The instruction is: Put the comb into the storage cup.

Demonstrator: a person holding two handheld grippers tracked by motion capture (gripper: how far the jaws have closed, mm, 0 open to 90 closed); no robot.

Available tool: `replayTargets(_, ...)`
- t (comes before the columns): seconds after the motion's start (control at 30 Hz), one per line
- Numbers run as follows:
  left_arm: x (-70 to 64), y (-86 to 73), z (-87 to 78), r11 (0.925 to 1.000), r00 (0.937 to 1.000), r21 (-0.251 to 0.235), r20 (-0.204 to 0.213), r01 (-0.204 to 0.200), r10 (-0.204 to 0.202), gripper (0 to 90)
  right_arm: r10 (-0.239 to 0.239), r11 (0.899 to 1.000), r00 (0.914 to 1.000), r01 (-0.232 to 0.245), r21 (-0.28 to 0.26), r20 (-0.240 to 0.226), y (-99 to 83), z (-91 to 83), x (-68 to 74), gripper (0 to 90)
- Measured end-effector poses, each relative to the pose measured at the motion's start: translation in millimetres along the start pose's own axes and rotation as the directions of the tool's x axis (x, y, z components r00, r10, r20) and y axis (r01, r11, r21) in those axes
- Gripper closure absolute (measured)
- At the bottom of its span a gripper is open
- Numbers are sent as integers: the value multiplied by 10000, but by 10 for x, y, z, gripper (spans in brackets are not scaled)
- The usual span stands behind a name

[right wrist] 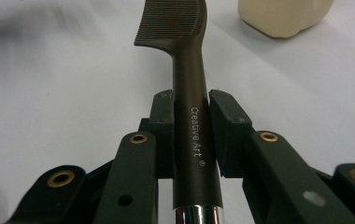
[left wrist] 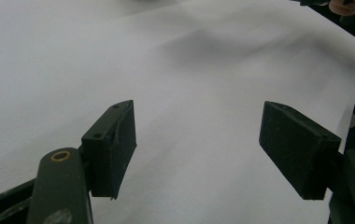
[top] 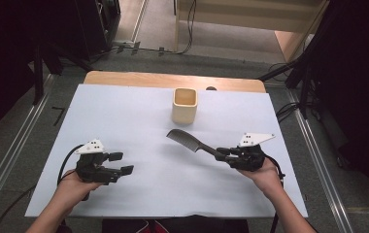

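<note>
Here, view by view, is how you stood.

High view, right: your right gripper (top: 221,152) held the dark comb (top: 191,141) by its handle, with the toothed end aimed up and left toward the cream cup (top: 185,105).
High view, comb: it sat near the middle of the white table cover (top: 124,111), a little in front of the cup and apart from it.
High view, left: your left gripper (top: 121,163) sat low on the left side of the cover, well apart from the comb, its jaws spread with nothing between them.
Left gripper view: your two black pads (left wrist: 111,148) stood wide apart over bare white cover; a bit of your other hand (left wrist: 353,6) showed at the top right corner.
Right gripper view, grip: your jaws were clamped on the comb's handle (right wrist: 195,135), one pad against each side, just below the printed words "Creative Art".
Right gripper view, comb: the teeth (right wrist: 168,21) pointed away from you and to the left of the spine, and the cup (right wrist: 283,16) stood beyond at the upper right, not touching the comb.
</note>
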State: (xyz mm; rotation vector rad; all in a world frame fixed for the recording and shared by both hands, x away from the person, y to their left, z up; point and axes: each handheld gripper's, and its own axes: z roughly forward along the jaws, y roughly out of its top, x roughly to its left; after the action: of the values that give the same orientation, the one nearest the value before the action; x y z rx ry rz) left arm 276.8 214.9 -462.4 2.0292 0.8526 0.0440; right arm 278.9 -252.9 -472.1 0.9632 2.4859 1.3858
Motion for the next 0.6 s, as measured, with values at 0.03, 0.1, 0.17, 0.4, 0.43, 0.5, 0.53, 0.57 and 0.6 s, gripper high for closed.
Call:
replayTargets(0.03,1,0,-1,10000,10000,0,13,13,-13,283,0,10000,10000,0,0,0,0,0,0,700)
replayTargets(0.1,0,2,-2,10000,10000,1,4,41,-41,283,32,10000,10000,-32,-31,41,21,1,10,701)
replayTargets(0.17,3,5,-5,10000,10000,5,-2,51,-51,283,202,9998,9998,-202,-1,28,36,-2,24,701)
replayTargets(0.4,5,15,-12,9998,9998,-86,-6,199,-199,283,562,9984,9984,-562,-109,35,107,11,89,701)
replayTargets(0.43,7,16,-13,9997,9997,-88,15,233,-232,283,690,9975,9976,-689,-123,67,124,13,103,701)
replayTargets(0.5,7,19,-15,9993,9994,-137,30,344,-344,283,821,9965,9966,-820,-135,50,144,23,123,701)
replayTargets(0.53,9,22,-16,9991,9992,-147,44,395,-394,283,842,9964,9964,-841,-136,90,154,31,137,701)
replayTargets(0.57,9,25,-20,9989,9990,-128,45,440,-440,283,855,9963,9963,-854,-125,84,166,40,147,701)
replayTargets(0.6,10,27,-22,9988,9989,-151,54,470,-470,283,942,9955,9955,-941,-101,137,178,47,161,701)
